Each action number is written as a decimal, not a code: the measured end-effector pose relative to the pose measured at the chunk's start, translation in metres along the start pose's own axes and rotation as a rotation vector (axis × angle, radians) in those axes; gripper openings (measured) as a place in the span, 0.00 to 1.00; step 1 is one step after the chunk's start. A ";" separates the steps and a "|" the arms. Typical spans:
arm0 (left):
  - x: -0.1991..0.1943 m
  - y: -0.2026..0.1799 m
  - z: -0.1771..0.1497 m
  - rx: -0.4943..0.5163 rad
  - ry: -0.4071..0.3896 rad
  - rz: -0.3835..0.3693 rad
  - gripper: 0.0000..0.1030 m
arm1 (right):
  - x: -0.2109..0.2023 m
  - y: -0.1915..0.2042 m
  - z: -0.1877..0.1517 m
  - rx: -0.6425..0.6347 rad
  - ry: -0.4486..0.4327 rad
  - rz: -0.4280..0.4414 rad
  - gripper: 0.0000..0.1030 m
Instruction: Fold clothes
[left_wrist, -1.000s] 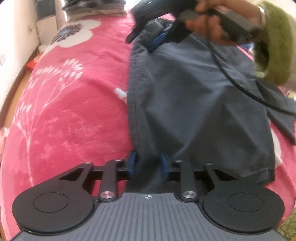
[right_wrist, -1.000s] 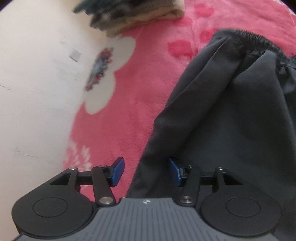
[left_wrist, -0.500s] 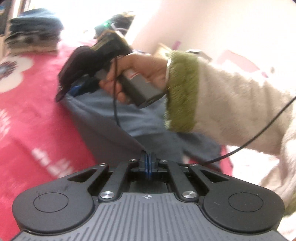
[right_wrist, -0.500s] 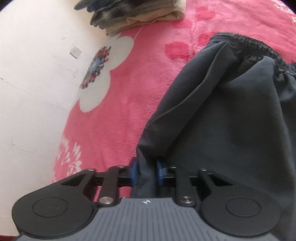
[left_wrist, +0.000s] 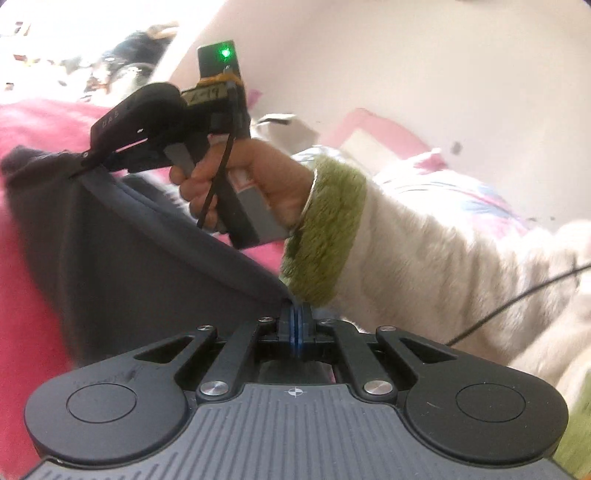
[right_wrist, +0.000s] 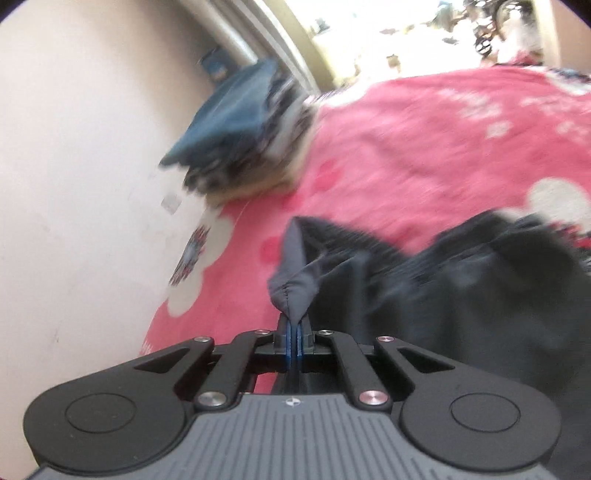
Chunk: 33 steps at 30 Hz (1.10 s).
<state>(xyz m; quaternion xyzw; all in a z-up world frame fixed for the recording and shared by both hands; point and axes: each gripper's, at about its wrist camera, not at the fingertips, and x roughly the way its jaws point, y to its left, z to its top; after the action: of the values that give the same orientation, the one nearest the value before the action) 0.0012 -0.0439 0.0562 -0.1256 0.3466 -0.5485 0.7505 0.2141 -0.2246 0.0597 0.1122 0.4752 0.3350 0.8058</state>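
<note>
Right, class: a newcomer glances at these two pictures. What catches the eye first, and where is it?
The dark garment, stretched taut above the pink blanket, pinched at one end by the left gripper and at the other by the right gripper. Next, in the left view, the hand with its green-cuffed fluffy sleeve. In the right view, a blurred pile of folded clothes lies by the wall.

A bed (right_wrist: 424, 147) with a pink, white-flowered blanket (right_wrist: 369, 177) carries a stack of folded clothes (right_wrist: 240, 136) by the wall and dark trousers (right_wrist: 480, 295), partly lifted off it.
</note>
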 end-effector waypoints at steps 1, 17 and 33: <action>0.011 -0.003 0.007 0.009 0.005 -0.017 0.00 | -0.009 -0.011 0.005 0.003 -0.016 -0.008 0.03; 0.191 0.019 0.035 -0.011 0.233 -0.119 0.00 | -0.044 -0.198 -0.005 0.189 -0.059 -0.138 0.09; 0.247 0.016 0.051 -0.100 0.299 -0.182 0.00 | -0.278 -0.257 -0.124 0.562 -0.400 -0.129 0.35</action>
<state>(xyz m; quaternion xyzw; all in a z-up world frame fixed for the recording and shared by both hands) 0.0855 -0.2730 -0.0104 -0.1107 0.4685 -0.6087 0.6307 0.1311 -0.6141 0.0589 0.3627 0.3877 0.1110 0.8401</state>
